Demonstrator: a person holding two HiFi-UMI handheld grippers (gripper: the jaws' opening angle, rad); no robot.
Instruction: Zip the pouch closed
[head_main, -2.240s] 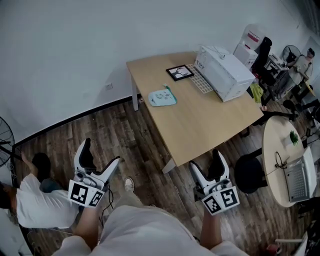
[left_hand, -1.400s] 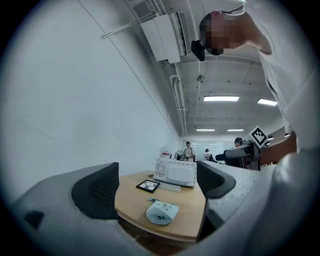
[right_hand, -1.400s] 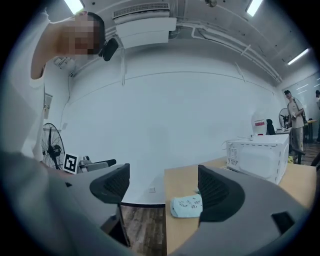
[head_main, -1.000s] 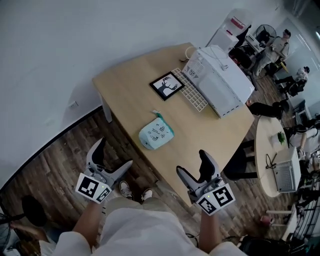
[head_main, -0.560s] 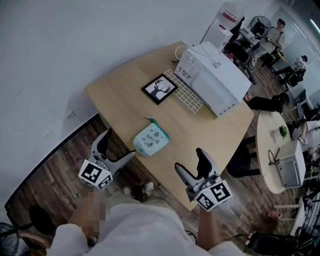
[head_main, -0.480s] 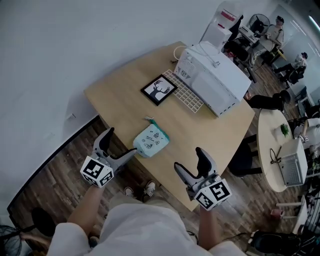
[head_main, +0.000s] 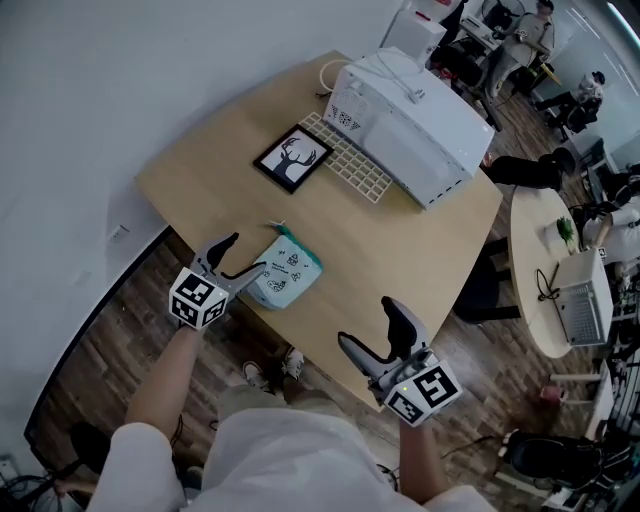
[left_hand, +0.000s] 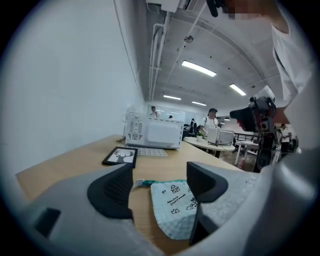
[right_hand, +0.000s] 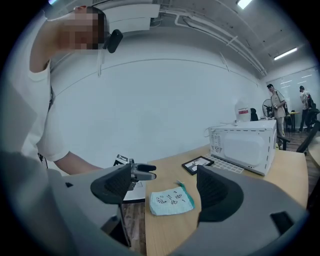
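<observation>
A pale mint pouch (head_main: 283, 277) with small dark prints lies flat near the front edge of the wooden table (head_main: 400, 250); a teal zipper tab sticks out at its far end. My left gripper (head_main: 246, 255) hovers at the pouch's left edge, its jaws closing with nothing pressed between them. In the left gripper view the pouch (left_hand: 175, 204) lies just ahead between the fingers (left_hand: 116, 189). My right gripper (head_main: 368, 328) is open off the table's near edge, apart from the pouch (right_hand: 171, 201), which it faces.
A white microwave (head_main: 400, 110) stands at the table's far side, with a white perforated mat (head_main: 350, 168) and a black framed deer picture (head_main: 292, 160) before it. A round table with a laptop (head_main: 575, 300) stands right. People sit in the background.
My left gripper has swung forward and down from beside the table to the pouch's left edge, and its jaws have narrowed. The right gripper shifted only a little.
</observation>
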